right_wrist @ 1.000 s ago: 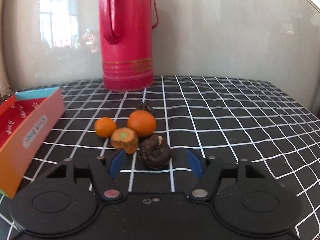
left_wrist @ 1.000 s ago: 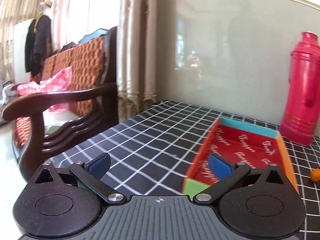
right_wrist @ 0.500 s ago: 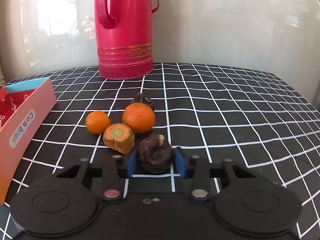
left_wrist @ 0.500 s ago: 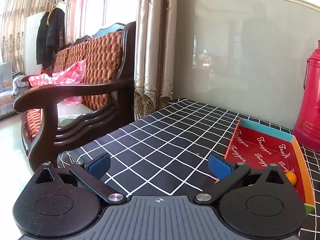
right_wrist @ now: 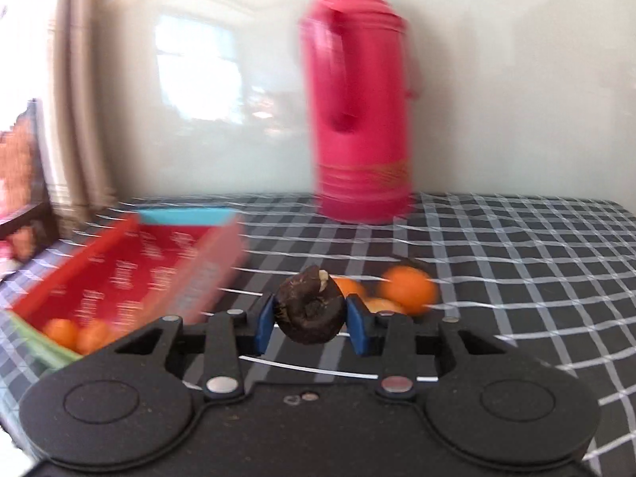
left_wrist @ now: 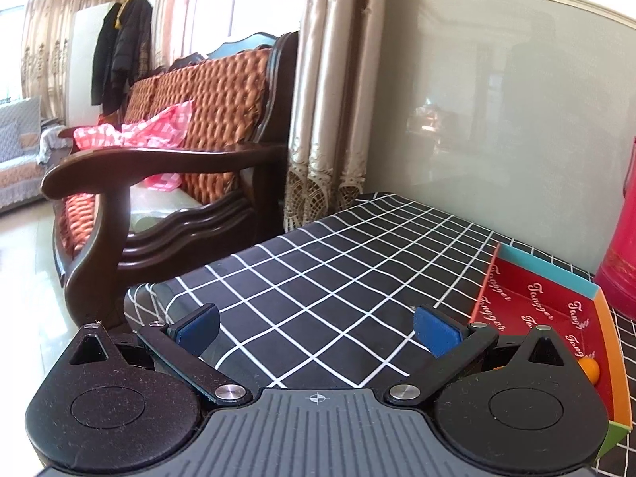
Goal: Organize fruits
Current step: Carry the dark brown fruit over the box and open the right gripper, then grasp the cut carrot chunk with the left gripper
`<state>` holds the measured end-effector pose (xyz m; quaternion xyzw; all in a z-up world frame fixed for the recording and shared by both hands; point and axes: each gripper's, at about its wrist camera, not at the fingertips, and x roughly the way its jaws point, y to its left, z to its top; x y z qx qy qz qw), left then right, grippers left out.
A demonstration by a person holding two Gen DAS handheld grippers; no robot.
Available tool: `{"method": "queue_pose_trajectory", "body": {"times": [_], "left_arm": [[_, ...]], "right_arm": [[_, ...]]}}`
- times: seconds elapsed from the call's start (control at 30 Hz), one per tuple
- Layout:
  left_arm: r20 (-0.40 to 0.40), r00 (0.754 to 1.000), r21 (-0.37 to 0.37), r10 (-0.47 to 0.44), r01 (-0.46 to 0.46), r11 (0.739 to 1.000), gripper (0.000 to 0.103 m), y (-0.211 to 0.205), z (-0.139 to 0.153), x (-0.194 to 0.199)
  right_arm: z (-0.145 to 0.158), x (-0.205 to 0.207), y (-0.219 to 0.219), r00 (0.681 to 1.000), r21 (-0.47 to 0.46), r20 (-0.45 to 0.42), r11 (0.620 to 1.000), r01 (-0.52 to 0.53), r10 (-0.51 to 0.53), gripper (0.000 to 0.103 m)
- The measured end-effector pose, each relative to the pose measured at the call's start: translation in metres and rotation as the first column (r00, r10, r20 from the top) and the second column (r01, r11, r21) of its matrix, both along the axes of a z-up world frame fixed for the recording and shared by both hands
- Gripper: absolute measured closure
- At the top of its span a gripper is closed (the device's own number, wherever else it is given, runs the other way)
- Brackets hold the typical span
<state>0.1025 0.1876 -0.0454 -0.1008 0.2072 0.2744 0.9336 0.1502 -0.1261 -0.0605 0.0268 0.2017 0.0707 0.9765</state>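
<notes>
- the right tool is pinching a dark, wrinkled round fruit between its blue pads, and the fruit is lifted clear of the surface.
- the left tool is spread wide with nothing between its pads, hovering low over the near left part of the surface.
- just left of the right tool lies the red tray, with a blue far end; two small oranges sit in its near corner. the left view shows one of them at the tray's near end.
- behind the held fruit, more oranges and a cut orange-coloured piece lie on the surface, outside the tray; the view is blurred, so the count is unsure.
- judging by this, the sorting is partly done: a couple of fruits are in the tray, one is in the grip and likely bound for it, and a few wait beyond.
- the surface wears a black cloth with a white grid; a tall red thermos stands near the pale wall at its back.
- off the left edge stands a dark wooden armchair with orange cushions, then curtains and hanging coats.
</notes>
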Motion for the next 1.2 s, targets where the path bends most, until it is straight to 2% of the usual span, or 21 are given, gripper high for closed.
{"method": "queue_pose_trajectory", "body": {"times": [0.2, 0.43, 0.53, 0.57, 0.6, 0.63, 0.67, 0.83, 0.97, 1.1, 1.2], "left_arm": [[-0.002, 1.0, 0.006, 0.03, -0.03, 1.0, 0.0, 0.009, -0.002, -0.006], [-0.007, 0.998, 0.015, 0.055, -0.055, 0.998, 0.0, 0.02, -0.002, -0.013], [-0.007, 0.998, 0.005, 0.06, -0.059, 0.998, 0.0, 0.023, -0.002, -0.013], [-0.008, 0.998, 0.0, 0.058, -0.058, 0.998, 0.0, 0.023, -0.003, -0.012], [-0.009, 0.999, -0.003, 0.053, -0.053, 0.999, 0.0, 0.022, -0.003, -0.011], [-0.011, 0.999, -0.004, 0.048, -0.048, 0.999, 0.0, 0.02, -0.003, -0.01], [-0.01, 0.999, -0.003, 0.041, -0.041, 0.999, 0.0, 0.017, -0.003, -0.009], [0.0, 1.0, 0.031, -0.017, 0.017, 0.999, 0.0, -0.007, 0.001, -0.002], [0.011, 0.995, 0.06, -0.099, 0.098, 0.993, 0.0, -0.035, 0.005, 0.005], [0.018, 0.979, 0.079, -0.205, 0.203, 0.976, 0.0, -0.07, 0.007, 0.013], [0.024, 0.955, 0.112, -0.295, 0.291, 0.95, 0.0, -0.103, 0.009, 0.018]], "right_arm": [[0.009, -0.004, 0.041, 0.981, 0.012, 0.039, 0.981, -0.192, 0.192, 0.073], [0.003, -0.002, 0.089, 0.961, -0.039, -0.005, 0.96, -0.276, 0.276, 0.072], [0.003, -0.005, 0.094, 0.961, -0.044, 0.009, 0.961, -0.274, 0.275, 0.058], [0.005, -0.008, 0.092, 0.963, -0.037, 0.021, 0.963, -0.267, 0.268, 0.046], [0.006, -0.011, 0.089, 0.967, -0.031, 0.039, 0.968, -0.25, 0.251, 0.031], [0.008, -0.014, 0.081, 0.971, -0.027, 0.054, 0.972, -0.232, 0.233, 0.027], [0.01, -0.016, 0.076, 0.974, -0.023, 0.063, 0.976, -0.217, 0.218, 0.03], [0.008, -0.018, 0.046, 0.991, 0.005, 0.064, 0.993, -0.116, 0.116, 0.029], [0.007, -0.021, 0.022, 0.997, -0.009, 0.075, 1.0, 0.0, 0.001, 0.025], [0.006, -0.027, -0.005, 0.981, -0.027, 0.109, 0.986, 0.162, -0.158, 0.011], [0.004, -0.03, -0.03, 0.955, -0.025, 0.112, 0.96, 0.28, -0.275, 0.011]]}}
